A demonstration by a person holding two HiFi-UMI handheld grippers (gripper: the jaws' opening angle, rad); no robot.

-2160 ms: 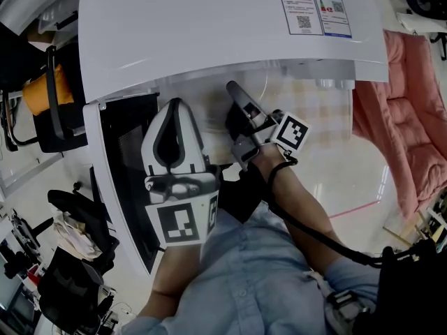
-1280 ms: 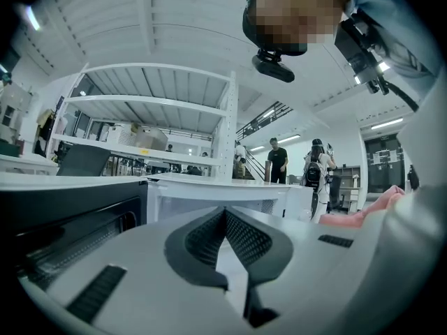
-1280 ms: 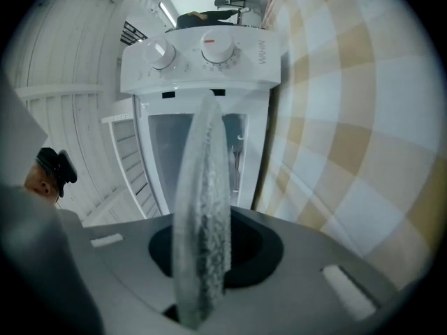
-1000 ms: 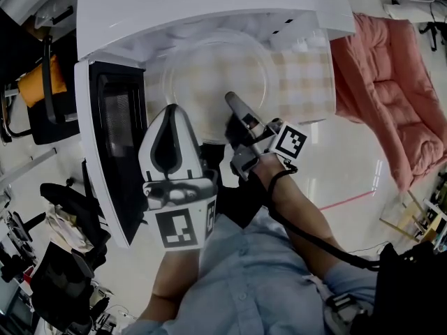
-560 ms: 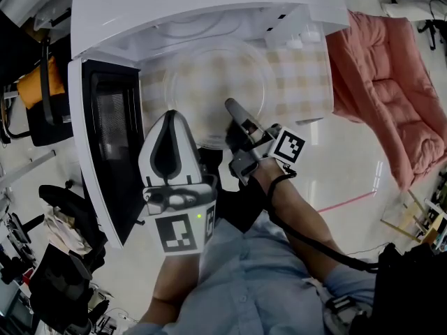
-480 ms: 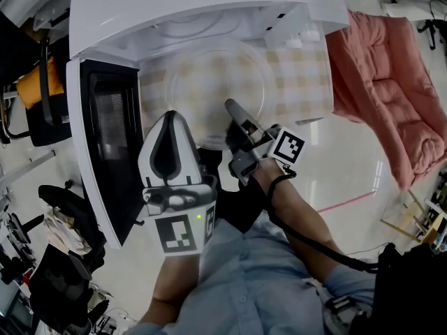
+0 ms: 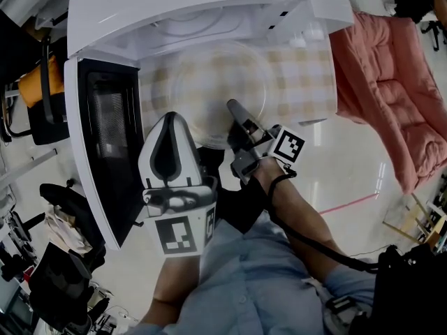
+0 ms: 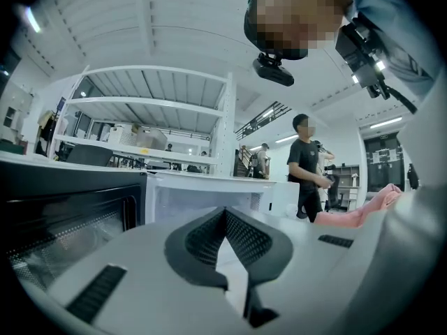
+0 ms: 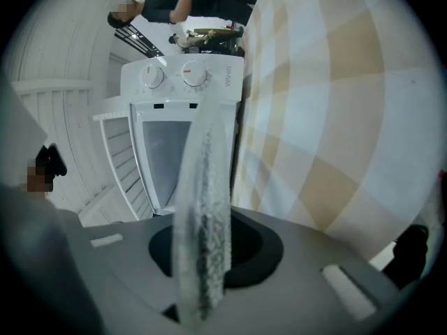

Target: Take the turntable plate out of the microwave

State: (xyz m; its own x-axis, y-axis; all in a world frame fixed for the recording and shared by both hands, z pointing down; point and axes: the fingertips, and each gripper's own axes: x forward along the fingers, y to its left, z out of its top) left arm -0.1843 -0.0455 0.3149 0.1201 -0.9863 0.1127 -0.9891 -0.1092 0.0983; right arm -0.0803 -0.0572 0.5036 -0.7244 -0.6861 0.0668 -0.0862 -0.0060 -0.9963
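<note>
Now the right gripper [image 7: 235, 110] is clenched on the near rim of the turntable plate [image 7: 220, 89]. In the right gripper view the clear glass stands edge-on between the two dark pads, which press on it from either side. Just beyond the jaws, the rest of the plate reaches out over the checked cloth [image 7: 307, 82] that lies in front of the microwave [image 7: 195, 5]. The oven's cavity opens farther ahead.

A couple of seconds ago the microwave's white top covered most of the plate. Now nearly the whole round of it shows clear of the cavity mouth, and the grip on the rim looks the same. My reading is that the plate is as good as out, and what remains is to lower it onto the cloth without tipping it off a one-sided hold.

To the left of the right gripper, the left gripper [image 7: 172, 118] hangs with its jaws closed on nothing, tips meeting. It sits nearer the person than the plate and beside the open door [image 7: 105, 138], which swings out on its left.
</note>
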